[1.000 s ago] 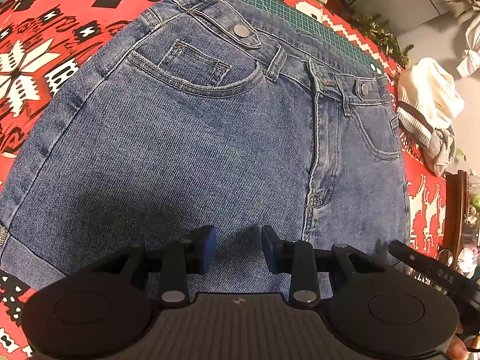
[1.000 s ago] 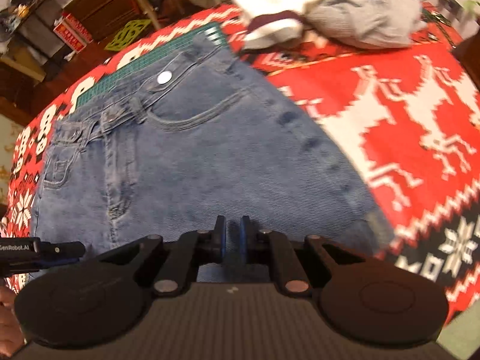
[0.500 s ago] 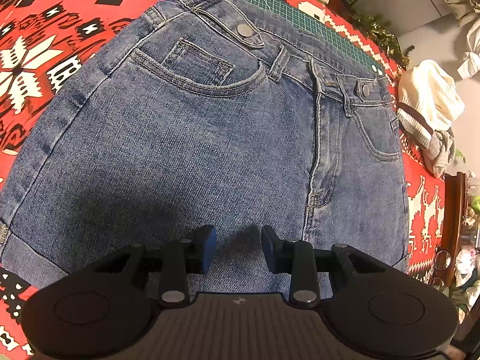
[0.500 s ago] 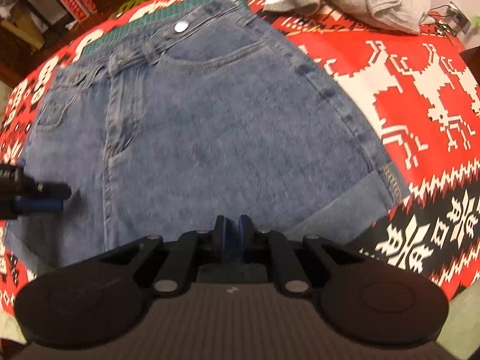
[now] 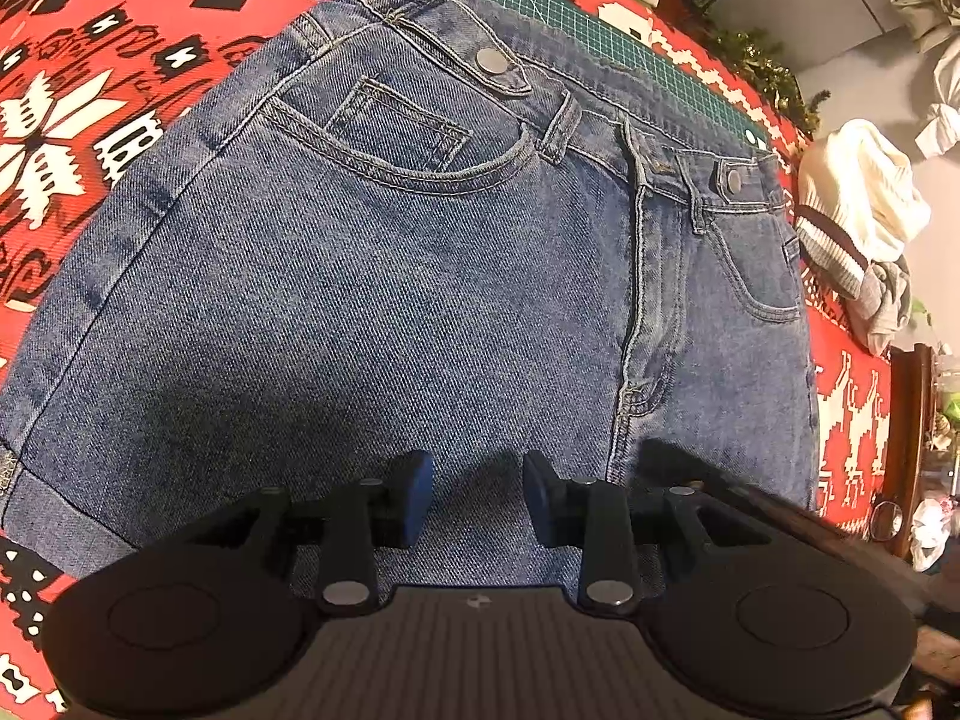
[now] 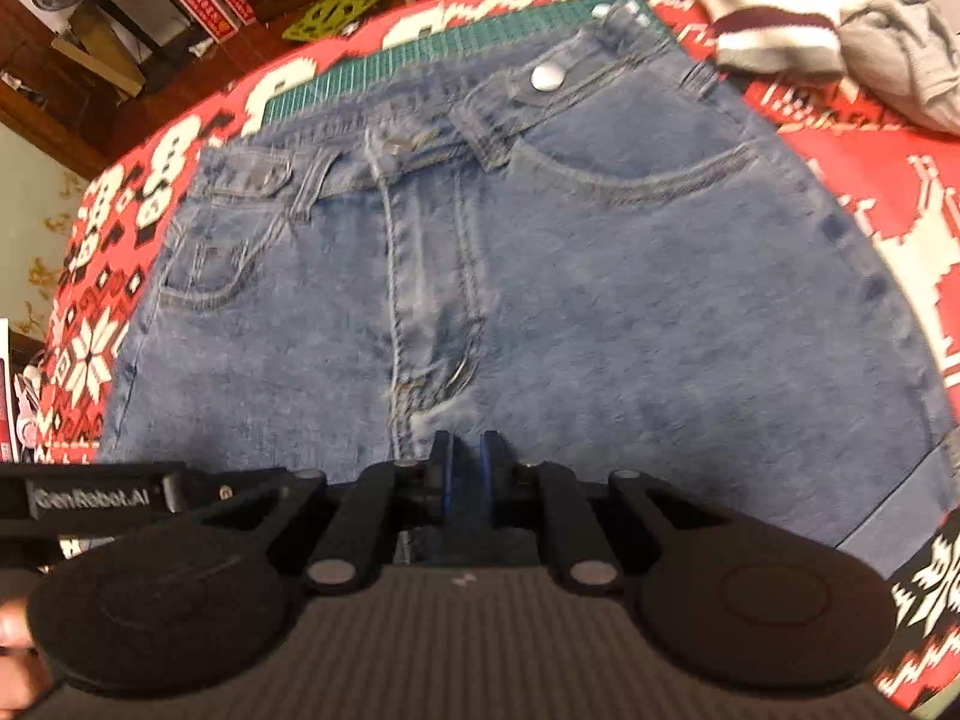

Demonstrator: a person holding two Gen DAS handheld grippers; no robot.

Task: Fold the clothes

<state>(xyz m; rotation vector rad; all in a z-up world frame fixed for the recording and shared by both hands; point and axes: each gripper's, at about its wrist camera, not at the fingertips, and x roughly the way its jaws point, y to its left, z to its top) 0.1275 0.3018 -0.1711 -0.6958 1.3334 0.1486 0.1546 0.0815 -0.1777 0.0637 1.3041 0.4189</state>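
Observation:
Blue denim shorts (image 5: 420,300) lie flat and front up on the table, waistband at the far side. My left gripper (image 5: 477,495) hovers open over the near hem of the left leg, nothing between its fingers. In the right wrist view the shorts (image 6: 630,300) fill the frame. My right gripper (image 6: 466,471) sits shut just below the fly seam at the crotch, and no cloth shows between its blue pads. The body of the left gripper (image 6: 96,495) shows at the left edge of that view.
A red, white and black patterned tablecloth (image 5: 90,120) covers the table. A green cutting mat (image 5: 600,30) lies under the waistband. A cream striped sweater (image 6: 774,18) and a grey garment (image 6: 912,54) are piled at the far right. Furniture and boxes (image 6: 216,0) stand beyond the table.
The right gripper has swung left from the shorts' right leg to the crotch, staying shut. The left gripper has stayed open and barely moved.

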